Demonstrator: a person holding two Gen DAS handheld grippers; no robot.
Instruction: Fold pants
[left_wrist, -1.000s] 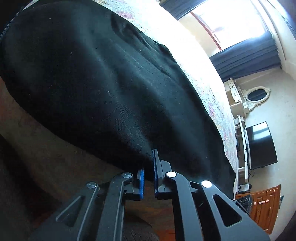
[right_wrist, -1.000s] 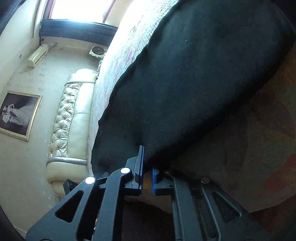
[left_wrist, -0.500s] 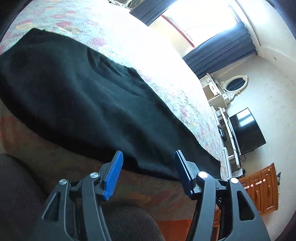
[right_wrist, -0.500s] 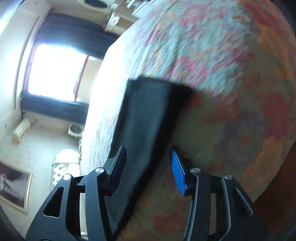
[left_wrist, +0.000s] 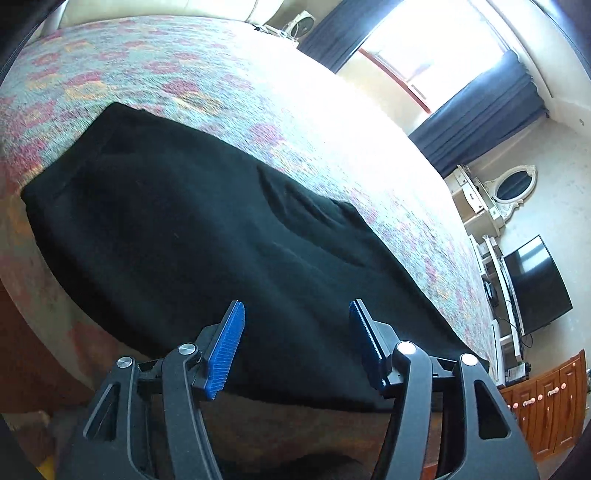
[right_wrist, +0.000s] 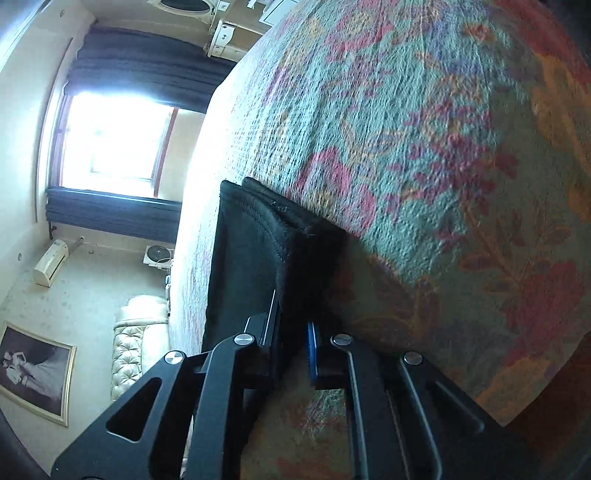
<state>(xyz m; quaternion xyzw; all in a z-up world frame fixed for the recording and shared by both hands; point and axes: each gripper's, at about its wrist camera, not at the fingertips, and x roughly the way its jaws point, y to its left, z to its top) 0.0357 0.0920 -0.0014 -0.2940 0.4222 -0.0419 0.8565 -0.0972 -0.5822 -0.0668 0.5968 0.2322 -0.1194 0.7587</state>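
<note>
Sunlit bedroom, and on the flowered bed cover (left_wrist: 229, 85) your black pants (left_wrist: 177, 229) lie flat along the near edge, already doubled lengthwise. They look soft, limp and light, so I judge they will sag unless you take them at the stitched hem end or a corner. Your right hand-held gripper (right_wrist: 293, 345) has just been closing and now pinches the pants' end, while your left hand-held gripper (left_wrist: 295, 343) hangs released above the cloth.

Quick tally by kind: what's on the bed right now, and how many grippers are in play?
Black pants: 1
Floral bedspread: 1
Grippers: 2, the left gripper open above the pants, the right gripper shut on the pants' end
Total: 4
</note>
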